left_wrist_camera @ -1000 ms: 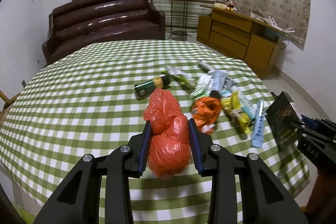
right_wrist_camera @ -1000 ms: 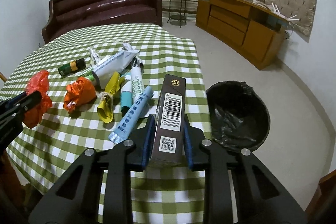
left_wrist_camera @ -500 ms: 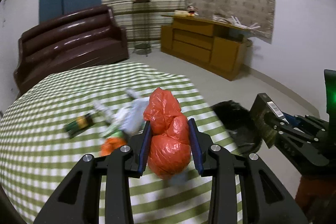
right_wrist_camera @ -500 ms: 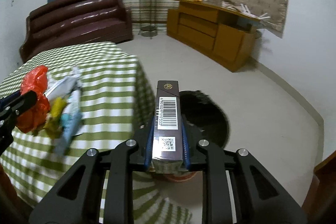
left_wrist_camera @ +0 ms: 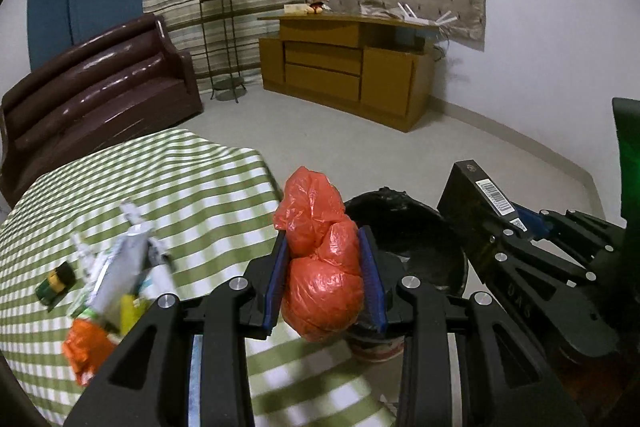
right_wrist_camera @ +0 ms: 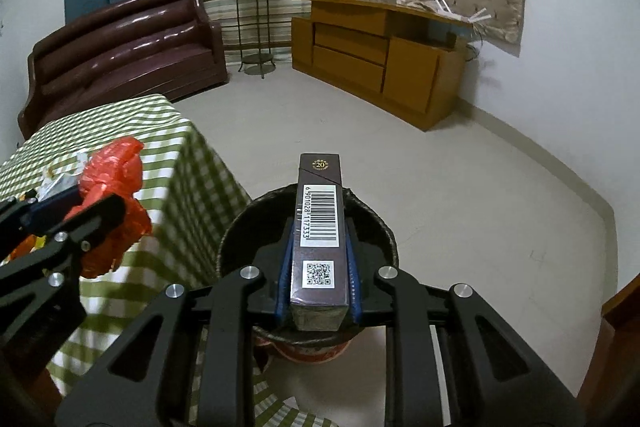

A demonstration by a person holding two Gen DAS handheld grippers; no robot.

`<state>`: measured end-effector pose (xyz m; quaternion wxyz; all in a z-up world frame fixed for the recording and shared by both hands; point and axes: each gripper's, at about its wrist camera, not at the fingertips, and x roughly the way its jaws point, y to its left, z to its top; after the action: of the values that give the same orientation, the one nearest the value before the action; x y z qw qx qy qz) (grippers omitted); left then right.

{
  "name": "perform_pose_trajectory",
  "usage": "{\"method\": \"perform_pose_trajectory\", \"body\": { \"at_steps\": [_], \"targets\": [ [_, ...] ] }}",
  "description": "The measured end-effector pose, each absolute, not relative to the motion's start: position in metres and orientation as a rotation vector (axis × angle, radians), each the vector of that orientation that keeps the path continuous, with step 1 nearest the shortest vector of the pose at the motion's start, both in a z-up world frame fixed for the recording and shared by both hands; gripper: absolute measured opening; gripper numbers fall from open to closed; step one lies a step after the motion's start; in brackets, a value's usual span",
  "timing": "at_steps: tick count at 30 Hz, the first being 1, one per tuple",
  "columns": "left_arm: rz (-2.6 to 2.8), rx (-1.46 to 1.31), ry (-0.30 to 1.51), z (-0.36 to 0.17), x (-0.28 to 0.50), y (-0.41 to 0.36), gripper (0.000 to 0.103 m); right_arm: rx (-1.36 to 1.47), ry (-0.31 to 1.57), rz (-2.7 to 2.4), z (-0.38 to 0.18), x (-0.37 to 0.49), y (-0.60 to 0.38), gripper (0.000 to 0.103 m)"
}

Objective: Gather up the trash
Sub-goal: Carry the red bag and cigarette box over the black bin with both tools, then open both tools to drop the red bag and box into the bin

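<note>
My left gripper (left_wrist_camera: 323, 269) is shut on a knotted red plastic bag (left_wrist_camera: 322, 263), held at the table's right edge beside the bin. My right gripper (right_wrist_camera: 319, 263) is shut on a dark brown carton (right_wrist_camera: 319, 227) with a barcode, held directly over a black-lined trash bin (right_wrist_camera: 236, 239) on the floor. From the left wrist view the bin (left_wrist_camera: 404, 227) shows just behind the bag, and the carton (left_wrist_camera: 476, 211) hangs at its right. The red bag (right_wrist_camera: 114, 203) and the left gripper appear at the left of the right wrist view.
On the green checked table (left_wrist_camera: 168, 187) lie more trash: a grey tube (left_wrist_camera: 116, 267), a small green bottle (left_wrist_camera: 56, 283), an orange wrapper (left_wrist_camera: 86, 347). A brown sofa (right_wrist_camera: 120, 43), a plant stand (right_wrist_camera: 254, 23) and a wooden cabinet (right_wrist_camera: 380, 55) line the far walls. Bare floor surrounds the bin.
Both grippers swung right, from over the table to the bin on the floor, each keeping its load. The carton now hangs over the bin's mouth; the red bag has reached the table edge.
</note>
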<state>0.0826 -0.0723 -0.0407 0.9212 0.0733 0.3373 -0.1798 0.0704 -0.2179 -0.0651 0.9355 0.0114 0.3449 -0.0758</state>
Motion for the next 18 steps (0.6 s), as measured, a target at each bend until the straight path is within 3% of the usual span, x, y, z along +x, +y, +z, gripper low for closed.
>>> {"method": "perform_pose_trajectory", "body": {
  "at_steps": [18],
  "targets": [
    [-0.362,0.175,0.77,-0.062,0.119,-0.113,0.037,0.077,0.753,-0.168,-0.09,0.107,-0.255,0.023]
  ]
}}
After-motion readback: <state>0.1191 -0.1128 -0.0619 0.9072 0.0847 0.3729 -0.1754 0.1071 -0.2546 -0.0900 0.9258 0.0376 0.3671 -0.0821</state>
